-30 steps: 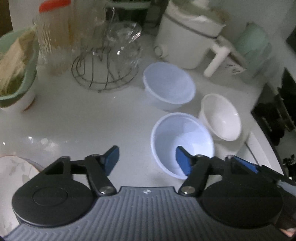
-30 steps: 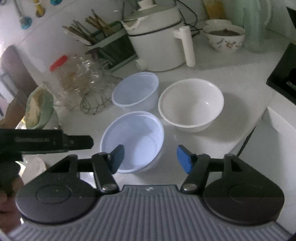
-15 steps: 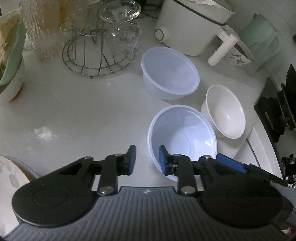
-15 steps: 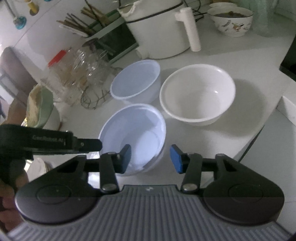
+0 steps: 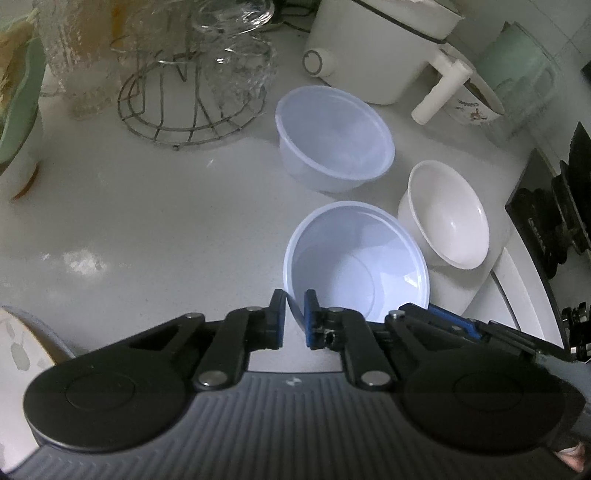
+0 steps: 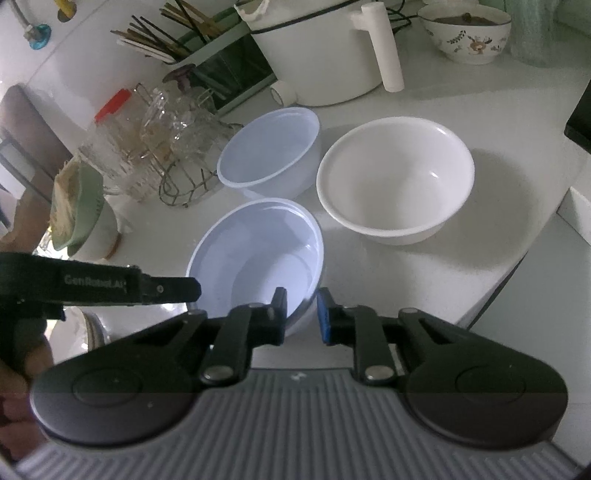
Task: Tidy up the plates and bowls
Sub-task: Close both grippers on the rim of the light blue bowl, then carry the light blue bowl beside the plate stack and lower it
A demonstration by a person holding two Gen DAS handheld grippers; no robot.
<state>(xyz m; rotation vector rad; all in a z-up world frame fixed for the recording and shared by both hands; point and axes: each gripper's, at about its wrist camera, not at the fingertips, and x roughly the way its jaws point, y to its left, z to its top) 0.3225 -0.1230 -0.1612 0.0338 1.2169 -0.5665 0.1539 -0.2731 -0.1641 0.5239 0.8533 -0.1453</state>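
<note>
A pale blue plastic bowl [image 5: 358, 266] sits on the white counter, nearest to me; it also shows in the right wrist view [image 6: 258, 254]. My left gripper [image 5: 294, 321] is shut on its near-left rim. My right gripper [image 6: 302, 314] straddles its near-right rim with the jaws nearly closed on it. A second pale blue bowl [image 5: 332, 140] [image 6: 269, 151] stands behind it. A white bowl [image 5: 447, 218] [image 6: 395, 181] stands to the right of both.
A wire rack with glasses [image 5: 195, 85] and a green bowl [image 5: 18, 103] are at the left. A white cooker [image 6: 321, 55] and a patterned bowl [image 6: 467, 33] stand at the back. A plate [image 5: 18, 354] lies at the near left. A black stove edge [image 5: 554, 206] is on the right.
Both grippers moved in on the near blue bowl and closed their jaws over its rim, the left from wide open to shut, the right to nearly shut.
</note>
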